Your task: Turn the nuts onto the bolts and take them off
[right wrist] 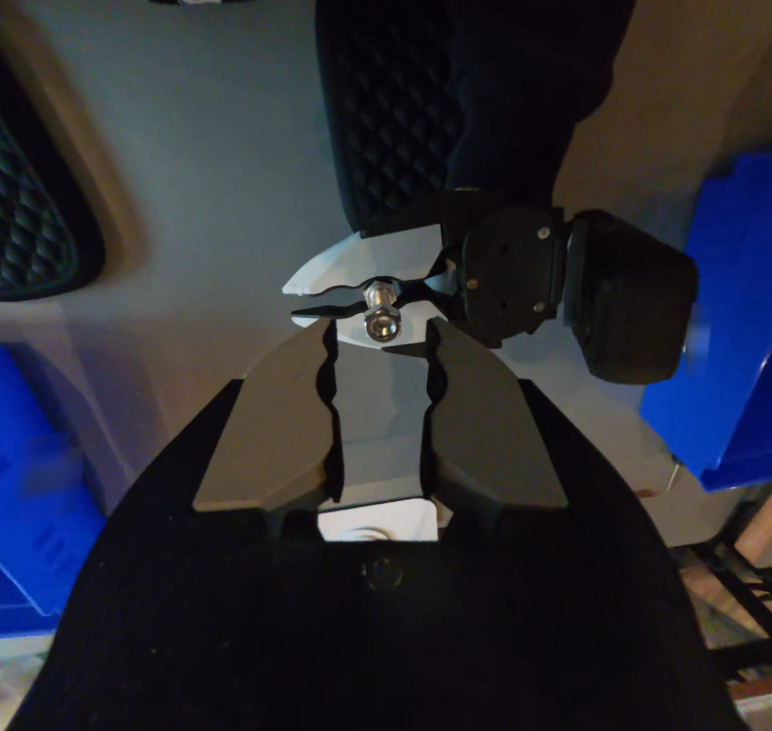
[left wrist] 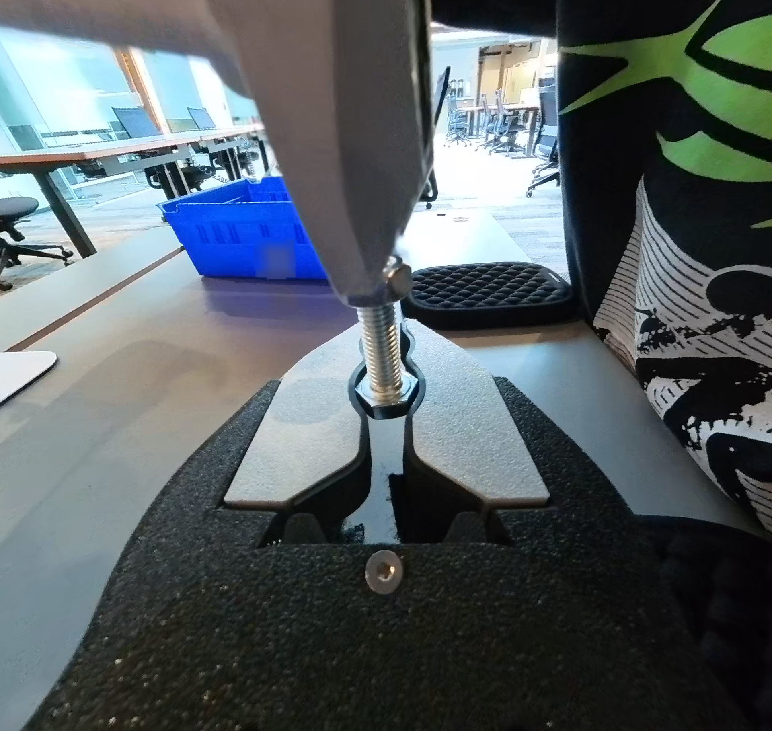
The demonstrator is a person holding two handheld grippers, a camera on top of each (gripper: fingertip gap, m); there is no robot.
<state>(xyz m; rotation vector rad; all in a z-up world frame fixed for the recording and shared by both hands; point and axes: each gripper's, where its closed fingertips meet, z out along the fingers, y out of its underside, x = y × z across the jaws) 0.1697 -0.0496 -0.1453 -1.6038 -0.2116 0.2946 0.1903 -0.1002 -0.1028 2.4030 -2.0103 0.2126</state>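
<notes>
A silver bolt stands upright with its hex head clamped in my left gripper, which is shut on it above the grey table. A silver nut sits on the bolt's top end. My right gripper comes down from above, its fingertips at the nut. In the right wrist view I look down on the nut between the right gripper's fingertips, with gaps on both sides, so it is open. The left gripper lies across below it.
A blue bin stands behind the bolt, a black quilted pad to its right, a white pad at the far left. A person's printed black shirt fills the right. More blue bins flank the work spot. Some 7 cm of space lies between my two pairs of fingers.
</notes>
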